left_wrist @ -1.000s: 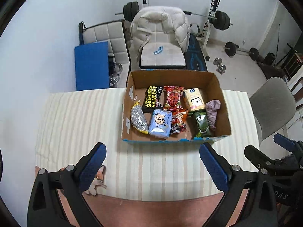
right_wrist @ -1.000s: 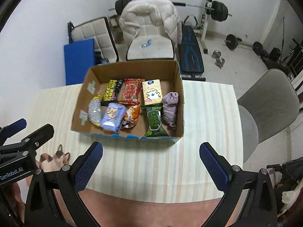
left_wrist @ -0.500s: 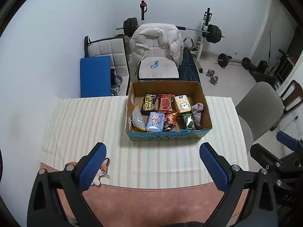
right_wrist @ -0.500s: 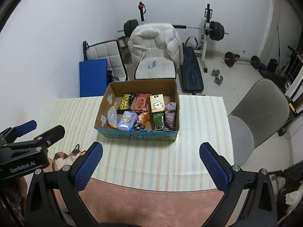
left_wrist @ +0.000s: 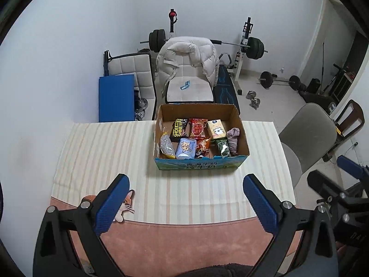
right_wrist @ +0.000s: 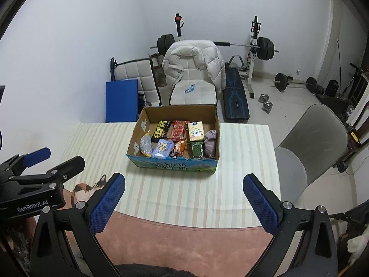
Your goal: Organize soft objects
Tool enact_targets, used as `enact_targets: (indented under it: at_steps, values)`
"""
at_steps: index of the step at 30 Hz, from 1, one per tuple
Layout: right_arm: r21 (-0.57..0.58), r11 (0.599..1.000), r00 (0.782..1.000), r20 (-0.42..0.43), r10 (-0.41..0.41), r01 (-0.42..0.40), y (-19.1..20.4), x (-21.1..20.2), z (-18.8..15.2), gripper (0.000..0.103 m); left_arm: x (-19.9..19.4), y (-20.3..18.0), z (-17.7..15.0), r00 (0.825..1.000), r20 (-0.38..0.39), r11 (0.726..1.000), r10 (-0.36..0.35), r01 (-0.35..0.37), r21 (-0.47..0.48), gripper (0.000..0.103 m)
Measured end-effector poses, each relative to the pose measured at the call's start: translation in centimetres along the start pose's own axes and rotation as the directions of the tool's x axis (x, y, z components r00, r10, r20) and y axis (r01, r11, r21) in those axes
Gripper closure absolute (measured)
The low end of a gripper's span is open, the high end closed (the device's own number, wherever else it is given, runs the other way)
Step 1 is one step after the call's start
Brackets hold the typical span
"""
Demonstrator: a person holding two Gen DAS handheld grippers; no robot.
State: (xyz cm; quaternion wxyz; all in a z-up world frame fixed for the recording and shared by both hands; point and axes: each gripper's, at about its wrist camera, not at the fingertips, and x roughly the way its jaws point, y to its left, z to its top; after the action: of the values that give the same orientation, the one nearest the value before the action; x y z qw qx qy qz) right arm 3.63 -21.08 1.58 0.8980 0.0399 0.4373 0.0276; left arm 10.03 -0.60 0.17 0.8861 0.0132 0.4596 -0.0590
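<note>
Both sets of jaws spread wide, nothing between them. Left gripper (left_wrist: 185,198) & right gripper (right_wrist: 184,197) held above the near table (left_wrist: 96,152) edge, well short of the cardboard box (left_wrist: 198,165). Box straight ahead of the jaws, centred beyond the gap, on striped cloth. Inside: snack packs, blue pouch (left_wrist: 185,148) toward the left jaw side, mauve soft cloth (left_wrist: 233,139) bunched against the wall on the right jaw side. Chair w/ puffy jacket (left_wrist: 188,56) farther off behind box.
</note>
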Motion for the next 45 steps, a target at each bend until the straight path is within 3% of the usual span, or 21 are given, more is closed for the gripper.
enact_targets:
  at_steps: [9,45]
  values:
    - [0.026,0.995,0.992,0.071,-0.101,0.099,-0.4,-1.0,1.4,0.000,-0.4,-0.1,0.3,0.998,0.053,0.999,0.032,-0.031,-0.004,0.002]
    - [0.022,0.989,0.985,0.092,-0.148,0.146,-0.5,-1.3,1.8,0.000,-1.4,-0.7,0.3,0.993,0.095,0.998,0.066,-0.065,-0.017,0.002]
